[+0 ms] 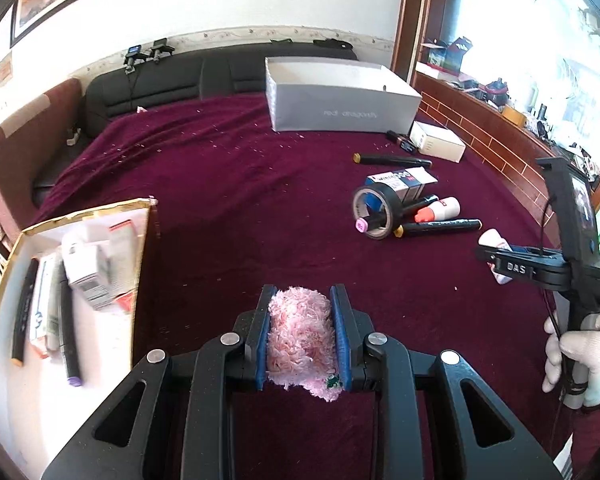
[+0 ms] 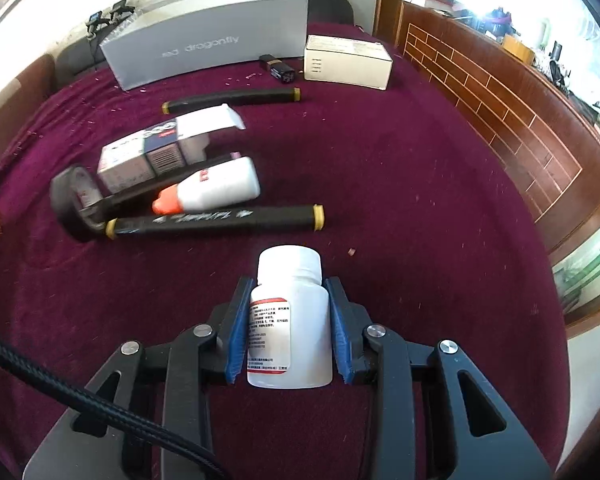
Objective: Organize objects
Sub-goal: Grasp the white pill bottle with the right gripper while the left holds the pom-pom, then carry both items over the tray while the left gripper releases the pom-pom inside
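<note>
While clamped, white bottle [image 2: 290,320] (red-labelled)

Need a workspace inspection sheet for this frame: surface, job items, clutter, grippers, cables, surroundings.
Surface: maroon cloth, flecked with pale crumbs.
Job's things: gold-rimmed tray holding markers and cartons; open grey box; tape roll, glue bottle, black markers loose.
Clutter: small white carton.
Grippers: left gripper shut on pink fluffy piece; right gripper shut on white pill bottle.
Cables: braided black cable.
Surroundings: dark sofa, cluttered wooden ledge.
</note>
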`<state>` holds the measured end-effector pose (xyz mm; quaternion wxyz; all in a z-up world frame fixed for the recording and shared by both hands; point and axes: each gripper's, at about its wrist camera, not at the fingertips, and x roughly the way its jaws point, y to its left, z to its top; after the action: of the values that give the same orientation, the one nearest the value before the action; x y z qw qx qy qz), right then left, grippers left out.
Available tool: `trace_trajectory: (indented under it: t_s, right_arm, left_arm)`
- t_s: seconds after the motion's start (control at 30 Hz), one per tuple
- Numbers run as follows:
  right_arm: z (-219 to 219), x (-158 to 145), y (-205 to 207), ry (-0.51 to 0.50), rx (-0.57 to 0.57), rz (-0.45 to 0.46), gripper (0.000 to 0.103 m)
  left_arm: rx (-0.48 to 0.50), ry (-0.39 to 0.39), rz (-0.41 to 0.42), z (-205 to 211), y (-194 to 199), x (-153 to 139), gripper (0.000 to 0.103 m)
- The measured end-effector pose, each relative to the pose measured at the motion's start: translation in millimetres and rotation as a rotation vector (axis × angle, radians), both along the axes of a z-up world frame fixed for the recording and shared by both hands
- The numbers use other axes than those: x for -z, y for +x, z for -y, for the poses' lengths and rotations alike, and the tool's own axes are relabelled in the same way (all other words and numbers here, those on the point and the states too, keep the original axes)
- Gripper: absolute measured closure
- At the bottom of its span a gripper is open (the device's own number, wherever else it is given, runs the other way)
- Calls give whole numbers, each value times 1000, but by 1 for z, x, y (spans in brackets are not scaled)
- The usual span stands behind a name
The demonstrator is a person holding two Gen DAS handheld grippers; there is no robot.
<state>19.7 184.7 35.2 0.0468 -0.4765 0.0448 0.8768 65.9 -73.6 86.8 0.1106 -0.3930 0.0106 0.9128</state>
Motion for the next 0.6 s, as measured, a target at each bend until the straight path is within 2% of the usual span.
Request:
trace_trajectory:
  t_s: [0.23,0.6]
  right_arm:
    - [25,-26,25,-107,-58,-50,70]
    - [101,-72,52,-181,-225,-135,70]
  left_arm:
    - [-28,16,-24,18,17,-9,81]
    - [-88,25,-82,54,46,-24,81]
